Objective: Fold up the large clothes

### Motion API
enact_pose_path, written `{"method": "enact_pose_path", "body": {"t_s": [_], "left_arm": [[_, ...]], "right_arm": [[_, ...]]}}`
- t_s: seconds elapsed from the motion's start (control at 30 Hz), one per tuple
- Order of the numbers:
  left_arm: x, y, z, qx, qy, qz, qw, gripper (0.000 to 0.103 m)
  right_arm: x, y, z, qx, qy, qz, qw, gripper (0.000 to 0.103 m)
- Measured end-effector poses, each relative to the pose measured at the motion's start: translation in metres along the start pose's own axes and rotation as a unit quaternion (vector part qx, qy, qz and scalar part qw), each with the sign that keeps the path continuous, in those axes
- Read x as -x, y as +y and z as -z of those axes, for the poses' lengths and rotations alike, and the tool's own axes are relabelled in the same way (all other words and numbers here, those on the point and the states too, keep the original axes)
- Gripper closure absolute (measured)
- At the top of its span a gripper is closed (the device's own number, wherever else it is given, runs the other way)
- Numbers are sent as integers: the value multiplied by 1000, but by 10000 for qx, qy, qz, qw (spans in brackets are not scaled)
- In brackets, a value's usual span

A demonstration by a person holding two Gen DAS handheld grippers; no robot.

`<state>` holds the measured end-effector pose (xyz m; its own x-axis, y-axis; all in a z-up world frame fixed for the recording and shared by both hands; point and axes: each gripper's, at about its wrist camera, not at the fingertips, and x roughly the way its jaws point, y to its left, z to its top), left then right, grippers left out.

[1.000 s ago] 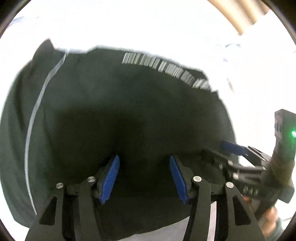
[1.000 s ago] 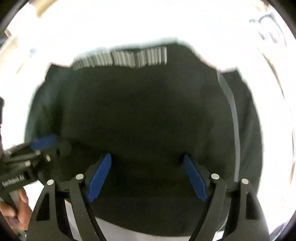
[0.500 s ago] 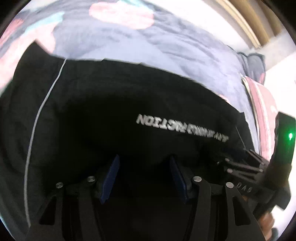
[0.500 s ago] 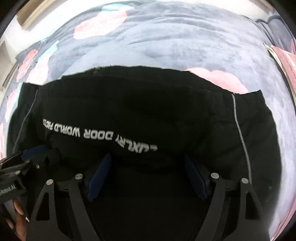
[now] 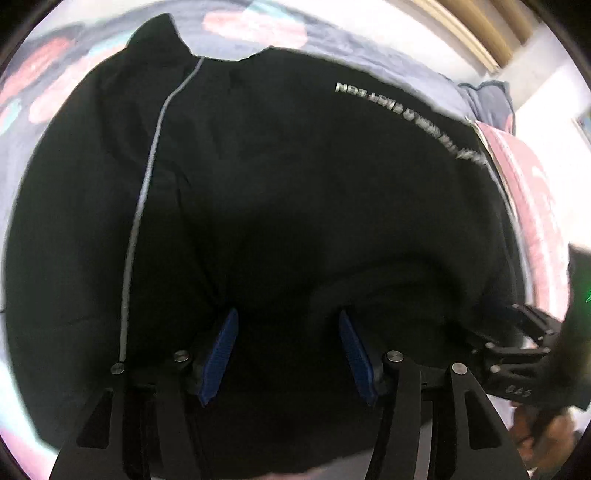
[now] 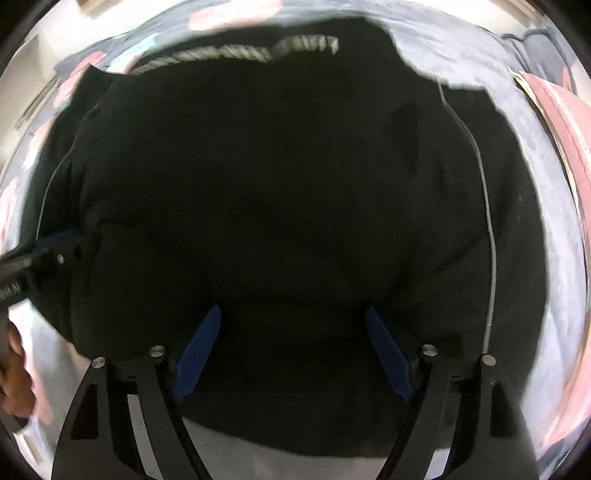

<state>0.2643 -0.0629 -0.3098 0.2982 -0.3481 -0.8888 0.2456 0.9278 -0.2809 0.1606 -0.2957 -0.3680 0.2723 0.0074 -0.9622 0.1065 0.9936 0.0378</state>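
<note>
Looking down through both wrist cameras, I see the black garment [image 5: 295, 206] spread over the bed's grey blanket with pink shapes [image 5: 258, 26], a pale piping line and a blurred row of white lettering across its upper part. My left claw [image 5: 290, 356] stands parted over the dark fabric, blue pads [image 5: 221, 354] apart; whether cloth is pinched between them I cannot tell. My right claw [image 6: 291, 350] gapes wider above the same garment, and again I cannot tell if it grips. A pink pillow [image 6: 561, 122] lies at the right edge.
</note>
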Motion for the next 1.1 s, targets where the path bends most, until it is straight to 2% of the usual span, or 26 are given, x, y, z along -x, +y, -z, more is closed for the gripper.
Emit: {"method": "enact_pose_path", "body": {"t_s": [0.1,0.23,0.3,0.37,0.43,0.57,0.67,0.77,0.87,1.1], "left_arm": [[0,-6,-4,44,12,-157,9999,44],[1,-10,-2,-11,-1,54,10000,44],[23,1,3,33,114,97,9999,44],[46,8,6,9,69,79,9999,44],[65,14,7,-40,-47,-29,10000,44],[109,45,-2,195,-429,-77,9989,44],[120,80,-15,581,-474,-94,9971,44],[134,119,-14,915,-535,-44,9944,44],[130,139,-19,1077,-510,-28,9929,44],[102,156,-46,1255,-491,-100,9908,44]], "right_arm": [[1,-1,0,-227,-31,19,9997,19],[6,-10,5,-208,-66,-120,9997,18],[25,-37,5,-470,21,-441,9979,18],[43,-55,9,-793,-104,-775,9938,18],[60,-75,15,-1006,-260,-833,9911,18],[86,-114,28,-1244,-514,-596,9891,17],[102,-144,31,-1426,-620,-381,9871,17],[106,-164,17,-1591,-704,-189,9846,17],[105,-185,7,-1627,-636,-54,9846,17],[75,-193,-16,-1493,-424,73,9879,17]]}}
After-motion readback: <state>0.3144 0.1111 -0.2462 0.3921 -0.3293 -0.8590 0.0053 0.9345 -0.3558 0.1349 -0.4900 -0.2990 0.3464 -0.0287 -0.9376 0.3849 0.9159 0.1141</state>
